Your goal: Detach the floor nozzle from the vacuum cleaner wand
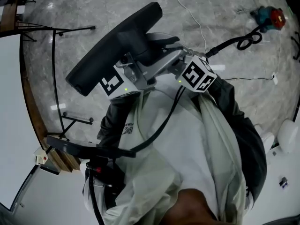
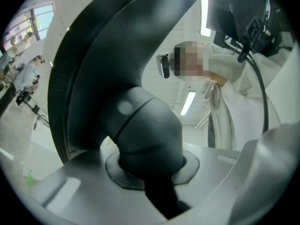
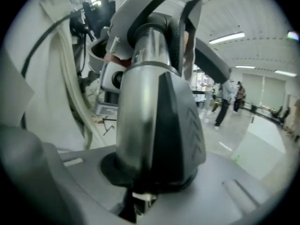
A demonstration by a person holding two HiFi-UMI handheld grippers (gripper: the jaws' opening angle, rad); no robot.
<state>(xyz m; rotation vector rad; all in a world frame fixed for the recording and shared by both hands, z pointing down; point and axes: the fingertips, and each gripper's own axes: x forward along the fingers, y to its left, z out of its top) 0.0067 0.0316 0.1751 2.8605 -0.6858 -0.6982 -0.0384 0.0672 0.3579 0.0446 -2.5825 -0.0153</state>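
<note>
Grip of left gripper point(image 2: 151, 179) on floor nozzle point(image 1: 112, 46) neck, right gripper point(image 3: 149, 184) clamping wand point(image 3: 140, 102), joint itself hidden.

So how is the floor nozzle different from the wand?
The floor nozzle is all dark and matte; the wand has a shiny silver side. The floor nozzle is broad and flat, the wand round and narrow. The left gripper clamps the nozzle's neck, the right gripper the wand. Both are off the floor.

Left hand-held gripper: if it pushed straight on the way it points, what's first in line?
The floor nozzle. The left hand-held gripper clamps its dark neck, and the wide head sits right beyond the jaws; exact depth unclear.
</note>
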